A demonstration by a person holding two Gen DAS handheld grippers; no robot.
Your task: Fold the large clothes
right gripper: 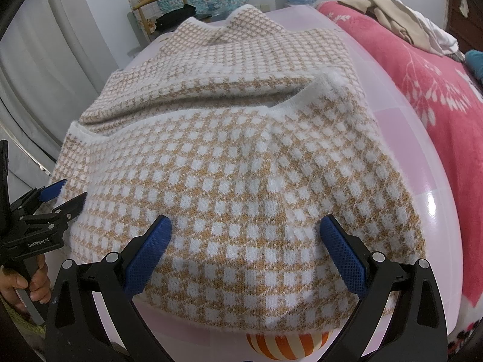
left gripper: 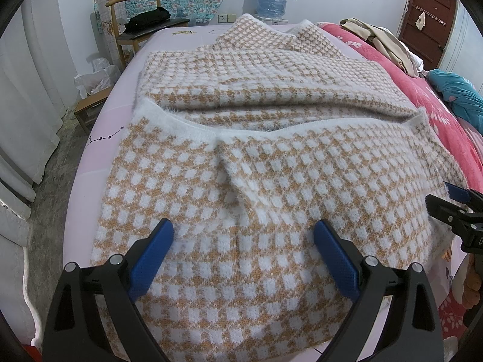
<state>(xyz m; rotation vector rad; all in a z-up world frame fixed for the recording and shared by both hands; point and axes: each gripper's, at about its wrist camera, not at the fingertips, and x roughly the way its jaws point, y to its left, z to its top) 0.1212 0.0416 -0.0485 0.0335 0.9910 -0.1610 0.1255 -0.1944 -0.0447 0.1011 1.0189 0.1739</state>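
A large fuzzy sweater (left gripper: 256, 163) with a tan and white check lies on the pink bed sheet (left gripper: 99, 132), its near part folded over the far part. It also fills the right wrist view (right gripper: 229, 163). My left gripper (left gripper: 243, 235) is open and empty, hovering over the near left of the sweater. My right gripper (right gripper: 244, 230) is open and empty over the near right part. Each gripper shows in the other's view at the sweater's side edge: the right one (left gripper: 452, 202) and the left one (right gripper: 60, 199).
A red flowered blanket (right gripper: 422, 90) with beige and white clothes (right gripper: 392, 15) lies along the right of the bed. A wooden chair (left gripper: 142, 24) with a black item stands at the far left. A small stool (left gripper: 90, 105) and white curtains (left gripper: 27, 105) are on the left.
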